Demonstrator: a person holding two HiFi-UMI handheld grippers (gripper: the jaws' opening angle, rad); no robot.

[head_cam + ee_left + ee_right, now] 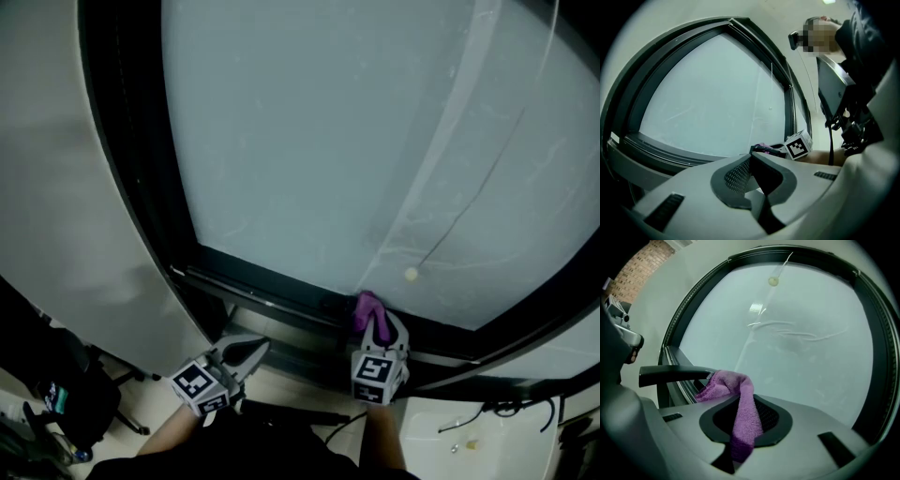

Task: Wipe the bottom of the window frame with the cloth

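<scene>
The window's dark bottom frame point(267, 292) runs under the frosted glass. A purple cloth point(367, 311) rests against that frame at its middle, and my right gripper point(378, 328) is shut on it. In the right gripper view the cloth point(723, 383) hangs over the jaws, bunched beside a dark window handle point(670, 373). My left gripper point(253, 350) hovers just below the frame, to the left of the right one, shut with nothing in it. In the left gripper view its jaws point(750, 158) meet, and the right gripper's marker cube point(798, 145) shows beyond them.
A white wall panel point(75, 187) flanks the window at the left. A blind cord with a bead point(411, 274) hangs in front of the glass. A dark bag point(52, 394) lies at lower left. A white surface with cables point(492, 427) sits at lower right.
</scene>
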